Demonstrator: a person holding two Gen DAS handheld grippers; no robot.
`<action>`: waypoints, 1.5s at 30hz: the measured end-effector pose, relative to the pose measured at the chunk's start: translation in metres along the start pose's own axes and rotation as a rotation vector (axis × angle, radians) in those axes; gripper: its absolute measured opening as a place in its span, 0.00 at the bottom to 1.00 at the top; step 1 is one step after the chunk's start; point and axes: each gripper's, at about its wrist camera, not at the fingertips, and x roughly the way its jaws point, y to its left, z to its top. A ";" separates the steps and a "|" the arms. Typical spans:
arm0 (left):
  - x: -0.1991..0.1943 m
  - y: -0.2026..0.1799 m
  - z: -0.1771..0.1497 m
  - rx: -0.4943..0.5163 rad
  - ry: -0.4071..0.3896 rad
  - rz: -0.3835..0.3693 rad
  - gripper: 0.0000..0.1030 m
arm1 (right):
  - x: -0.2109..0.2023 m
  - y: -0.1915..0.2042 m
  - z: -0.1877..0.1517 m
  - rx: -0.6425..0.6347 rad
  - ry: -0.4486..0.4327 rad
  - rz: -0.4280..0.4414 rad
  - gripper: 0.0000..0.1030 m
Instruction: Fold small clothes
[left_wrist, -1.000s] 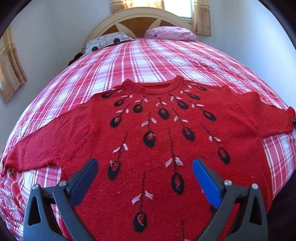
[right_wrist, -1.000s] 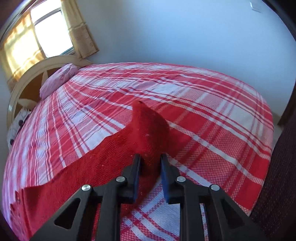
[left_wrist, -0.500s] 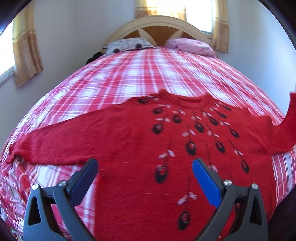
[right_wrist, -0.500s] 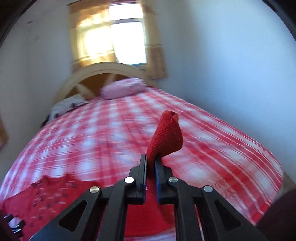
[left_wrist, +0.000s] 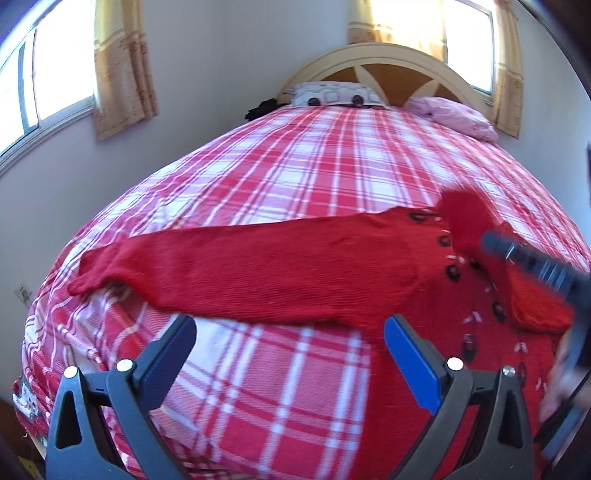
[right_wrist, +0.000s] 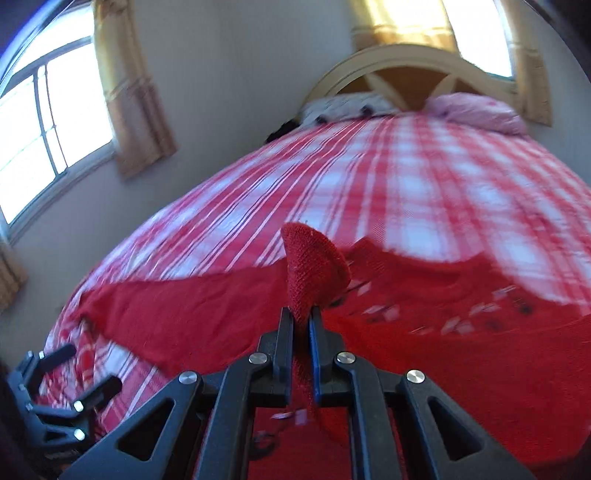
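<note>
A red knitted sweater (left_wrist: 295, 273) with black and white motifs lies flat on the plaid bed. Its left sleeve (left_wrist: 192, 262) stretches out toward the bed's left edge. My left gripper (left_wrist: 290, 345) hovers open above the bedspread, just below that sleeve, nothing between its blue pads. My right gripper (right_wrist: 302, 319) is shut on the cuff of the right sleeve (right_wrist: 314, 269), which sticks up from the jaws and is carried over the sweater's chest. In the left wrist view the right gripper (left_wrist: 491, 240) shows blurred at the right with the red sleeve (left_wrist: 465, 221) draped from it.
The red and white plaid bedspread (left_wrist: 332, 155) covers the whole bed. A patterned pillow (left_wrist: 332, 94) and a pink pillow (left_wrist: 454, 116) lie at the headboard (left_wrist: 399, 55). Curtained windows stand left and behind. The left gripper (right_wrist: 70, 373) shows at the lower left of the right wrist view.
My right gripper has lifted the right sleeve cuff and swept it leftward over the sweater's body. My left gripper has shifted left, from over the chest to below the left sleeve.
</note>
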 end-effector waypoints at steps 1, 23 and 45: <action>0.002 0.004 0.000 -0.005 0.003 0.004 1.00 | 0.009 0.004 -0.006 -0.004 0.039 0.007 0.09; 0.031 -0.078 0.032 0.117 0.021 -0.065 1.00 | -0.124 -0.140 -0.068 0.305 -0.076 -0.291 0.52; 0.016 0.093 0.016 -0.295 -0.036 0.178 1.00 | -0.153 -0.060 -0.072 0.166 -0.217 -0.142 0.51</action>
